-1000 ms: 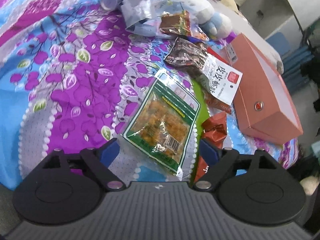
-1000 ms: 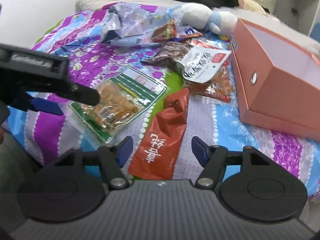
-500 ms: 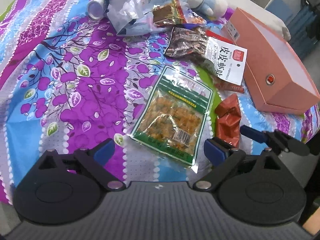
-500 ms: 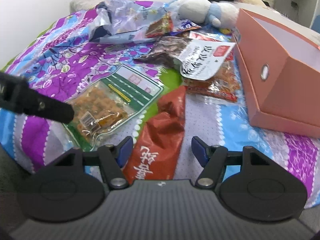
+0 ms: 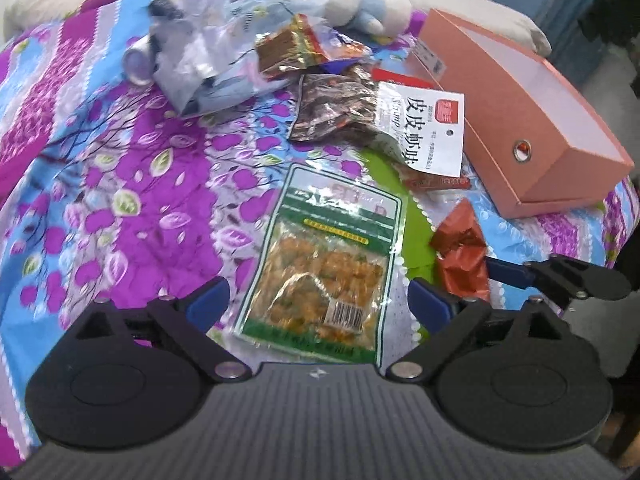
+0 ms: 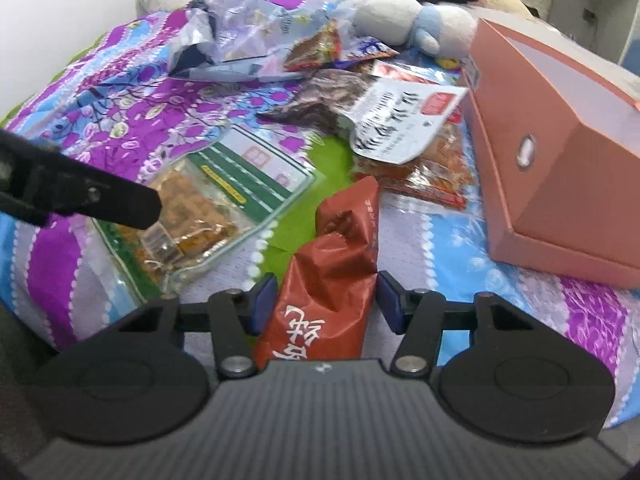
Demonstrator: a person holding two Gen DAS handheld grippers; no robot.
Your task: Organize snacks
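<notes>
A clear green-edged packet of orange snacks (image 5: 324, 268) lies flat on the floral bedspread (image 5: 120, 200). My left gripper (image 5: 319, 304) stands wide open with the packet's near end between its fingers, and neither pad presses on it. To its right lies a crumpled red-brown packet (image 6: 332, 264). My right gripper (image 6: 327, 300) is closing on that packet, and both blue pads touch its sides. One black finger of the left gripper (image 6: 100, 196) hangs over the green packet (image 6: 208, 208) in the right wrist view.
An open salmon-pink box (image 5: 520, 120) stands at the right, near the bed's edge. Behind the two packets lie a white-labelled packet (image 5: 428, 128), a dark brown packet (image 5: 336, 108), a crumpled pale bag (image 5: 200, 64) and a plush toy (image 5: 344, 0).
The right jaws have narrowed onto the red-brown packet as that gripper sank towards it. The left gripper rolled, shifted sideways and opened a little wider over the green packet.
</notes>
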